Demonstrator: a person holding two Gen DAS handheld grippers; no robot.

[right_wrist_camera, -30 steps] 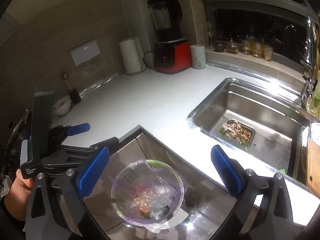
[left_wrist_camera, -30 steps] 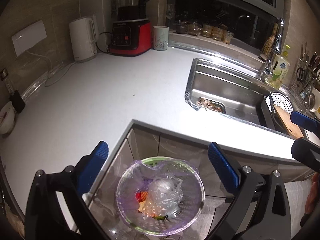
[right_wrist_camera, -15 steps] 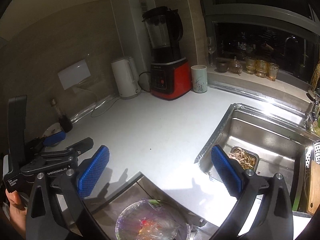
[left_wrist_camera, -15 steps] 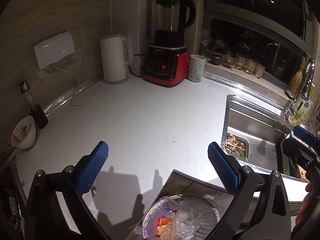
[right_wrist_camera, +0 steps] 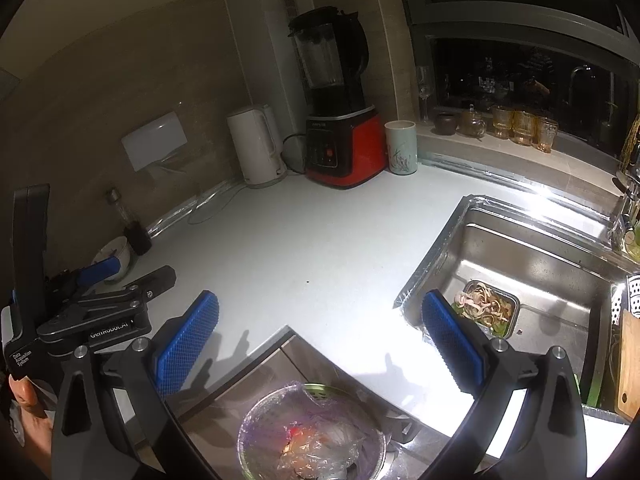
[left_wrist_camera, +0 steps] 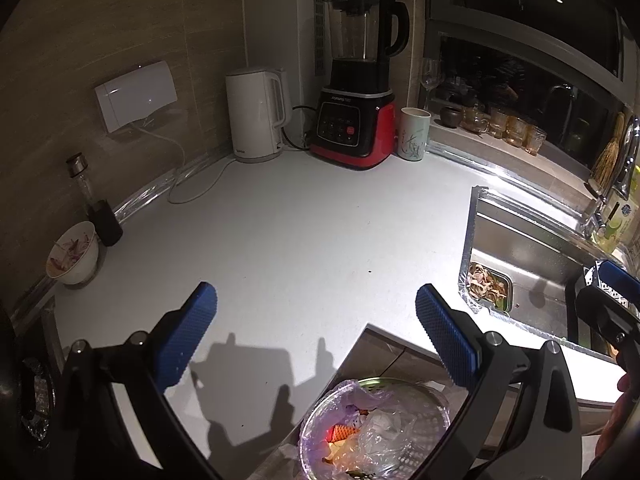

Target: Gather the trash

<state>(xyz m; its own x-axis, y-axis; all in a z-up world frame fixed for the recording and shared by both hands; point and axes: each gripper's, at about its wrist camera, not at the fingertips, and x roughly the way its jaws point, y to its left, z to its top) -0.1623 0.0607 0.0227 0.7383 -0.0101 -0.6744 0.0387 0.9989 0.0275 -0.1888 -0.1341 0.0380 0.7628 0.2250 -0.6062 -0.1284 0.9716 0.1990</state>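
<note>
Left wrist view: my left gripper (left_wrist_camera: 316, 334) is spread wide and empty above the white countertop (left_wrist_camera: 300, 232). The lined trash bin (left_wrist_camera: 374, 436) sits low and near, between its fingers. My right gripper (right_wrist_camera: 320, 342) is likewise released; the sink strainer scraps (right_wrist_camera: 486, 308) lie just right of its right finger.

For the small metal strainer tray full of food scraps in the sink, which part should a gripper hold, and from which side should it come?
Probably best to grip the strainer tray by its raised metal rim, coming straight down from above. It sits low on the floor of the sink, so the sink walls block a sideways approach. The right gripper, open and empty, is nearer. One finger would go inside the rim, one outside.
</note>
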